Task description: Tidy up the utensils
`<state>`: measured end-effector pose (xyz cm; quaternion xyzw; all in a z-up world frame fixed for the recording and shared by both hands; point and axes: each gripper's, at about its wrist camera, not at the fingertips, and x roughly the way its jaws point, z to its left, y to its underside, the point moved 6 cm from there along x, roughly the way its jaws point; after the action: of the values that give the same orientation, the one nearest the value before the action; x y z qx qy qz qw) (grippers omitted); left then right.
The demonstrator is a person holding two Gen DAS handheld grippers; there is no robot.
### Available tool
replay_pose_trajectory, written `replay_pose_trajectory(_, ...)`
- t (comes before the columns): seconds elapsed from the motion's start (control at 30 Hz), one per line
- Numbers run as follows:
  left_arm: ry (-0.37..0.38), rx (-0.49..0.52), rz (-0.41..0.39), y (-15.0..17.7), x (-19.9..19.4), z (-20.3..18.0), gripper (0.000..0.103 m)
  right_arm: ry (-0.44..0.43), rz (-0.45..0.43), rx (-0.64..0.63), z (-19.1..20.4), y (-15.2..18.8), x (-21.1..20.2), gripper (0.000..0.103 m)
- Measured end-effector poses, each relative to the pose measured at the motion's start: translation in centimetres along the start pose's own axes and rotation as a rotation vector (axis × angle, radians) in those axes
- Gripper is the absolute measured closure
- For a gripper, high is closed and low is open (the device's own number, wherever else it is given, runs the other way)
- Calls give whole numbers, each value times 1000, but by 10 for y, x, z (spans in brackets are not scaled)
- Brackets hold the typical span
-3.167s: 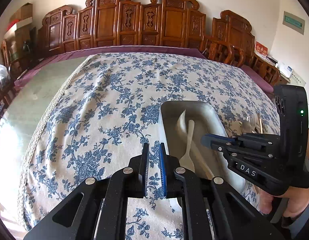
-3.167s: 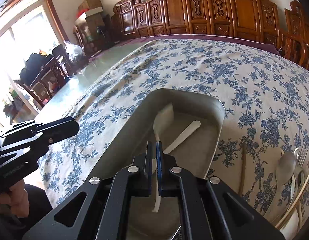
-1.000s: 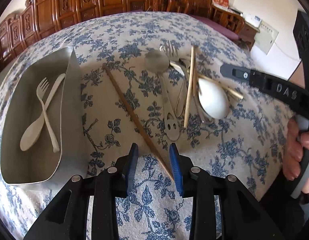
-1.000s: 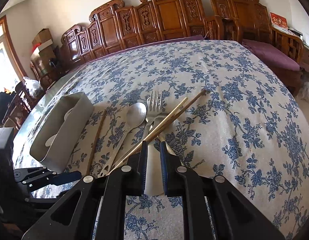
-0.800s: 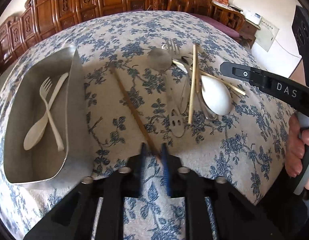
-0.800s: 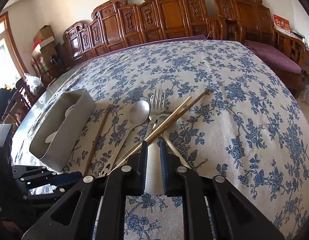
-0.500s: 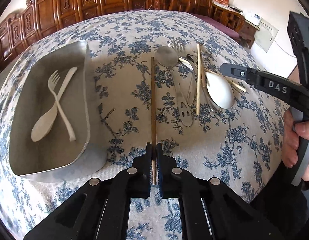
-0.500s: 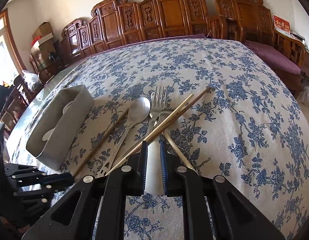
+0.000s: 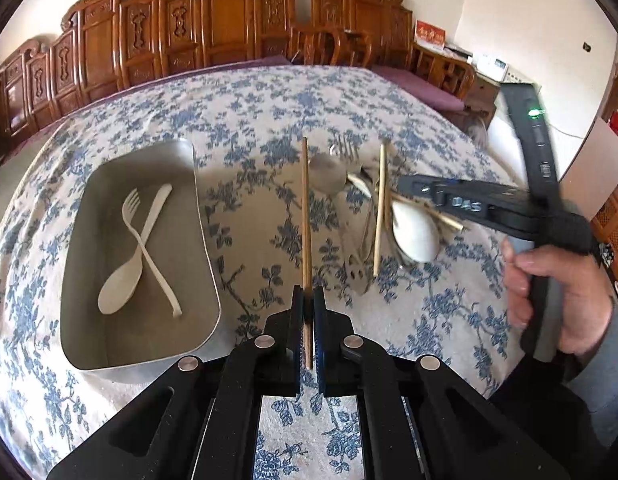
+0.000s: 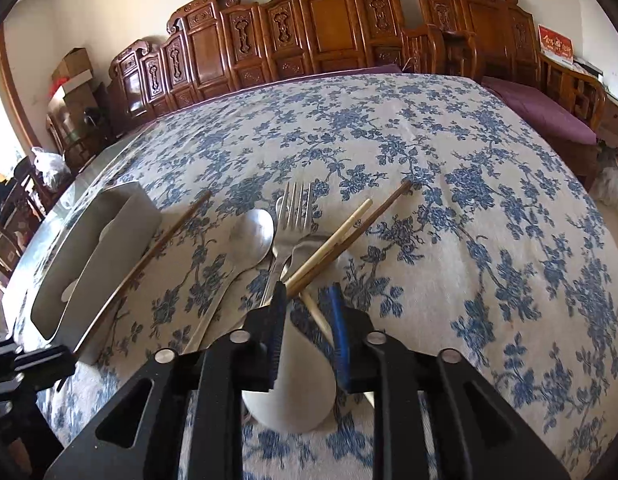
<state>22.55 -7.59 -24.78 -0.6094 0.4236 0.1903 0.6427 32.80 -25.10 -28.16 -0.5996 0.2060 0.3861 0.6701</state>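
Left tongs [image 9: 307, 312] pinching dark chopstick [image 9: 305, 216].
Right tongs [image 10: 309, 320] opening over white spoon [image 10: 293, 392], pads not touching; steel tray [image 9: 205, 240] alongside.

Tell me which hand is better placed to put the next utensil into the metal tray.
Left. The left gripper is shut on the dark chopstick, right beside the metal tray. The right gripper is opening over the white spoon, holding nothing.
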Motion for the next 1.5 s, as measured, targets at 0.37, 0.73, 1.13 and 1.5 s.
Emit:
replay_pose_trajectory(0.37,11,-6,-32,-6,-3,-1,99,12,53,99,-2,-3,28,77)
replay_pose_trajectory(0.73,14,-1,-38,-7,-4,-1,99,6,45,133,-5,-1,20,87)
replay_pose_trajectory(1.13,18,6,-56,-10,-10,-2,99,-6,3,163,-10,-7,5,97)
replay_pose_trajectory(1.5,22,-39,-99,-16,-34,16,99,-42,-60,102,13,-9,-18,97)
